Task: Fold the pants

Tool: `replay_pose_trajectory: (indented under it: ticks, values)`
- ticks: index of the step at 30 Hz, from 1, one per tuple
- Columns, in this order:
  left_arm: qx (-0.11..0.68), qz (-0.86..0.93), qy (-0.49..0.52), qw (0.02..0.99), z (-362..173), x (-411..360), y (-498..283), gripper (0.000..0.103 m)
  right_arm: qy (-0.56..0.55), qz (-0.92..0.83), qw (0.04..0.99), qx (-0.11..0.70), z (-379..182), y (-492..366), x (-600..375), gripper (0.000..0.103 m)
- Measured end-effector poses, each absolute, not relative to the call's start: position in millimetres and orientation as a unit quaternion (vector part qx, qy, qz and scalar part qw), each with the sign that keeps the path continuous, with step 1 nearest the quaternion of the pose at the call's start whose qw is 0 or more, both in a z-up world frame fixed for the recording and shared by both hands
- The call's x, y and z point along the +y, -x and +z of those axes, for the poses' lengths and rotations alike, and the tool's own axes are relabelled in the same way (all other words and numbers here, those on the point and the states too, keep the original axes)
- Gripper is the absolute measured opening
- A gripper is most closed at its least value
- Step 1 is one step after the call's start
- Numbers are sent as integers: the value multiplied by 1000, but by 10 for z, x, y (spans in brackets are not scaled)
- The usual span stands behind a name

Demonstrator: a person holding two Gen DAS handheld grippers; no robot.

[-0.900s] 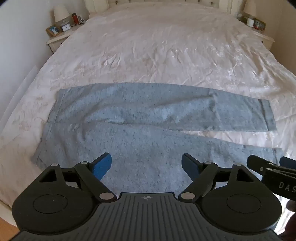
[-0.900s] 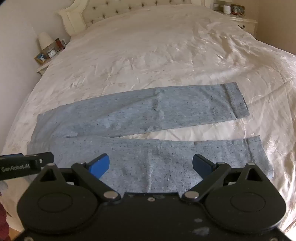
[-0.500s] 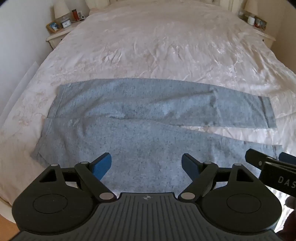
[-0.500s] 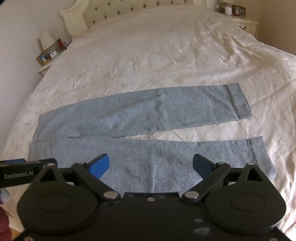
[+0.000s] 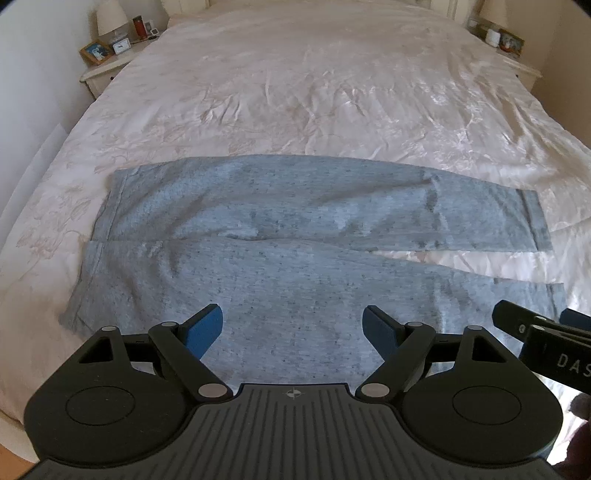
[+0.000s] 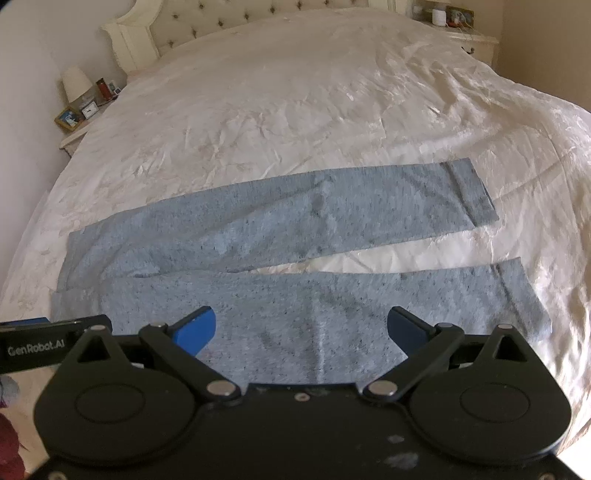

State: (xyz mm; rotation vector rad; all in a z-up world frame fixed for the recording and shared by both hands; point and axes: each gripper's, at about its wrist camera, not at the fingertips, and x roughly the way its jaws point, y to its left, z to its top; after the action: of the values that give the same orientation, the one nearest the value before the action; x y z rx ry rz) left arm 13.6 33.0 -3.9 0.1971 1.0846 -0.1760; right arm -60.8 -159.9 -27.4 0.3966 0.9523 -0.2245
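Grey-blue pants (image 5: 295, 229) lie flat across the near part of the bed, waistband at the left, both legs running right with a gap between them. They also show in the right wrist view (image 6: 280, 236). My left gripper (image 5: 293, 326) is open and empty above the near leg, close to the waist end. My right gripper (image 6: 301, 328) is open and empty above the near leg's middle. The right gripper's side shows at the left view's right edge (image 5: 546, 332). The left gripper's side shows at the right view's left edge (image 6: 48, 339).
The bed has a wrinkled cream cover (image 5: 314, 92) and a tufted headboard (image 6: 177, 26). A nightstand (image 5: 107, 62) with lamp, clock and photo frame stands at the far left. Another nightstand (image 6: 465, 33) stands at the far right.
Both grippers have shifted slightly forward over the pants, so the pants sit a little lower in view. Both stay open. The pants have not moved.
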Motion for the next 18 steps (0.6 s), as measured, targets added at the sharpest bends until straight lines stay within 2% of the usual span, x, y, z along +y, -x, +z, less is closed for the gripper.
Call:
replay_pose_trajectory:
  ticks: [18]
  values:
    - [524,-122,-118,835,-178,657,-349,83,-191,-159,840,483,-285,480,-1153,103]
